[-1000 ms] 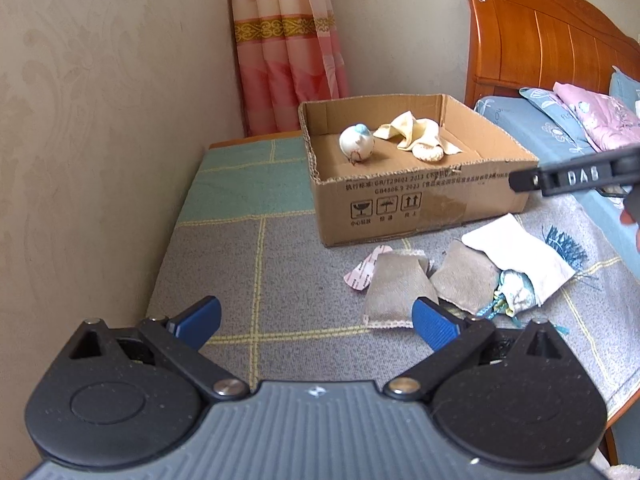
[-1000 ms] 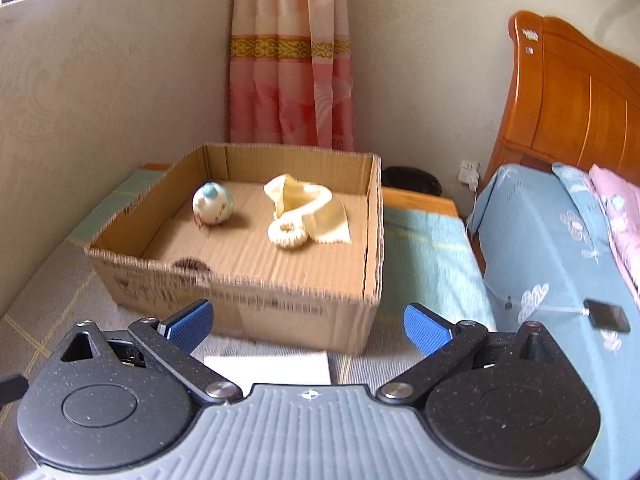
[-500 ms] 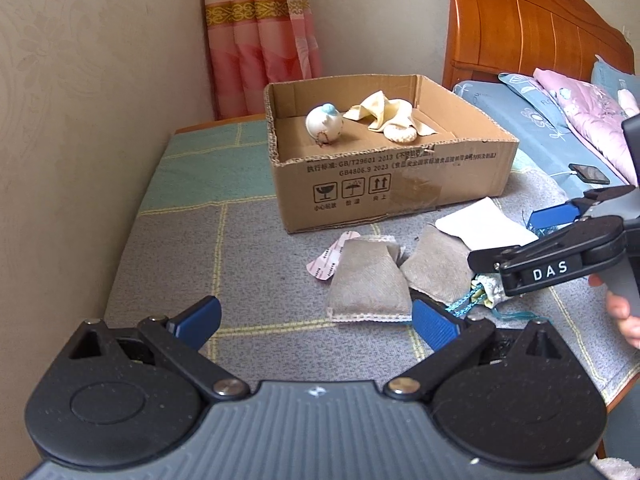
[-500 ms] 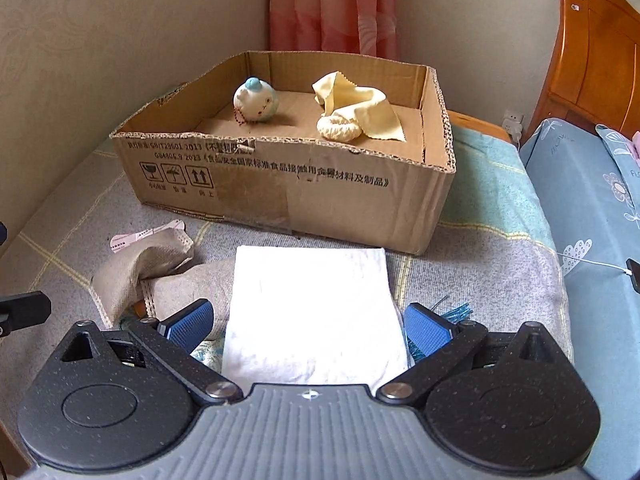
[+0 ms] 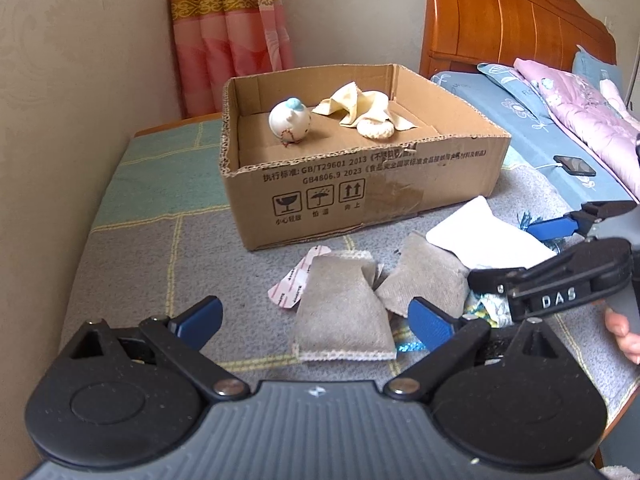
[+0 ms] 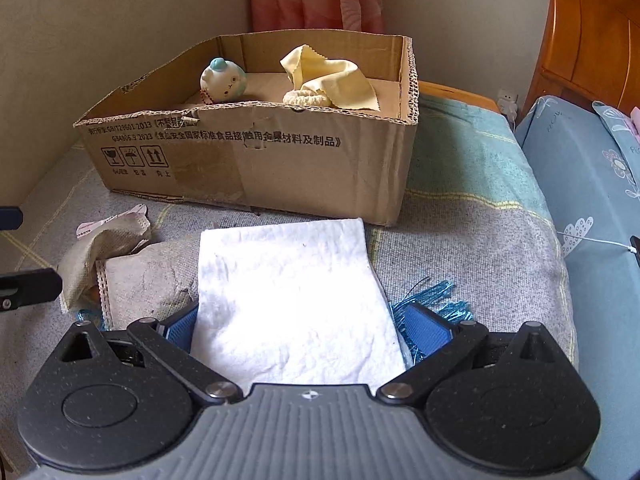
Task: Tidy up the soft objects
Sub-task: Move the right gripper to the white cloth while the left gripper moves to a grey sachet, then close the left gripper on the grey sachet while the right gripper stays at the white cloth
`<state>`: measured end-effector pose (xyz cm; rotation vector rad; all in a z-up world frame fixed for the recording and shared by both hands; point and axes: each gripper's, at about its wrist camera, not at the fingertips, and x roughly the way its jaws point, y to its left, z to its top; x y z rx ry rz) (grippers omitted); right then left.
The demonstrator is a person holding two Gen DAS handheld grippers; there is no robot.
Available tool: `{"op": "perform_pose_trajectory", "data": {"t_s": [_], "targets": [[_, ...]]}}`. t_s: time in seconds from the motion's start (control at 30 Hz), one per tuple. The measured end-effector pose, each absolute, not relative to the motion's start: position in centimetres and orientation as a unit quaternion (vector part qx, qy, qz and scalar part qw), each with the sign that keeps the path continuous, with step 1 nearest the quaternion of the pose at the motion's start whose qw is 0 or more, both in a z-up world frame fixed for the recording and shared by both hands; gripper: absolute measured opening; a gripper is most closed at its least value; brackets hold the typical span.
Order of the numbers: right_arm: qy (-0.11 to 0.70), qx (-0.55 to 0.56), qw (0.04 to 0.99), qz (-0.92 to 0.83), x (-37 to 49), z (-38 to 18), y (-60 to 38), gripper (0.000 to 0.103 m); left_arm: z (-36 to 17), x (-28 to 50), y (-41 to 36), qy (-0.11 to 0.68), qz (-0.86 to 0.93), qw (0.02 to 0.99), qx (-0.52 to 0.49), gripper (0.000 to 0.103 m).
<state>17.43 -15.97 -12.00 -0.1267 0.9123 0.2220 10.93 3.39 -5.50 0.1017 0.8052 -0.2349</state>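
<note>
My right gripper point(image 6: 298, 326) is spread wide around a white cloth point(image 6: 292, 288) before the box point(image 6: 280, 160). My left gripper point(image 5: 316, 318) hangs released over a grey pouch point(image 5: 344, 312).

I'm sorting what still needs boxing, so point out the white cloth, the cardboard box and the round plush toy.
white cloth point(image 6: 292, 292): right wrist view, middle of its top surface.
cardboard box point(image 6: 280, 168): right wrist view, printed front wall.
round plush toy point(image 5: 289, 121): left wrist view, white body, inside the box.

Both wrist views look low across the bedding, sharing the cardboard box point(image 5: 360, 184) point(image 6: 256, 160).
</note>
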Motion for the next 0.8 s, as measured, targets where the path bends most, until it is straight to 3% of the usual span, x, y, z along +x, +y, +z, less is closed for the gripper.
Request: {"op": "perform_pose_trajectory", "data": {"t_s": [0.03, 0.1, 0.17, 0.47, 0.8], "targets": [[0.437, -0.066, 0.890, 0.108, 17.4, -12.1, -15.9, 0.103, -5.6, 11.1, 3.3, 0.391, -0.117, 0.911, 0.049, 0.094], [0.434, -0.075, 0.891, 0.110, 17.1, -12.2, -15.8, 0.103, -5.8, 11.5, 3.1, 0.395, -0.120, 0.910, 0.049, 0.079], [0.429, -0.076, 0.893, 0.113, 17.1, -12.3, -15.8, 0.103, -6.1, 11.9, 2.9, 0.401, -0.122, 0.907, 0.047, 0.071], [0.418, -0.079, 0.897, 0.118, 16.8, -12.4, -15.9, 0.103, -7.2, 13.4, 2.3, 0.417, -0.137, 0.898, 0.043, 0.064], [0.415, -0.081, 0.899, 0.115, 16.7, -12.5, -15.8, 0.103, -6.9, 13.5, 3.0, 0.419, -0.154, 0.895, 0.020, 0.030]]}}
